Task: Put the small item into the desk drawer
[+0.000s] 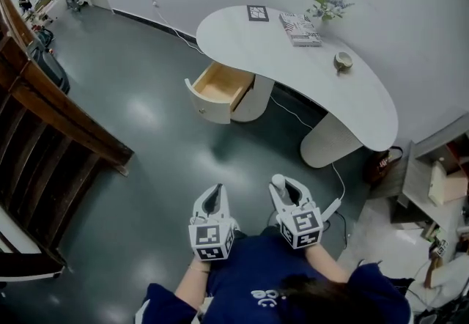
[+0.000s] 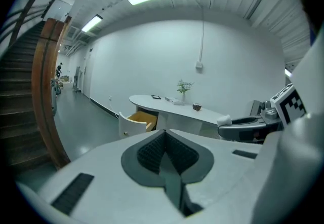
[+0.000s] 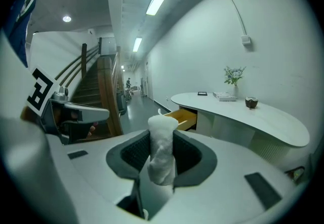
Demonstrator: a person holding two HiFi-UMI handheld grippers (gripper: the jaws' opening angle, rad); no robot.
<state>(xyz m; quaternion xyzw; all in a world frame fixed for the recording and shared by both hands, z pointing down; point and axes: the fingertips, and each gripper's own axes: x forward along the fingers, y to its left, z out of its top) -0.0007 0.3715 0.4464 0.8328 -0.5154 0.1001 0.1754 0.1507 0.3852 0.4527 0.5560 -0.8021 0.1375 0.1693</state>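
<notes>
My right gripper (image 3: 162, 154) is shut on a small white candle (image 3: 162, 149), which stands upright between its pads with a short wick on top. In the head view the candle (image 1: 278, 182) shows at the tip of the right gripper (image 1: 282, 190). My left gripper (image 1: 211, 201) hangs beside it, shut with nothing in it, its pads (image 2: 152, 153) pressed together. Across the floor stands the white curved desk (image 1: 366, 106). Its wooden drawer (image 1: 218, 86) is pulled out and looks bare inside. Both grippers are far from it.
On the desk are a framed picture (image 1: 257, 13), a stack of books (image 1: 300, 29), a small potted plant (image 1: 327, 4) and a bowl (image 1: 343, 61). A wooden staircase (image 1: 44, 132) rises at the left. A cable (image 1: 293, 113) runs over the grey floor under the desk.
</notes>
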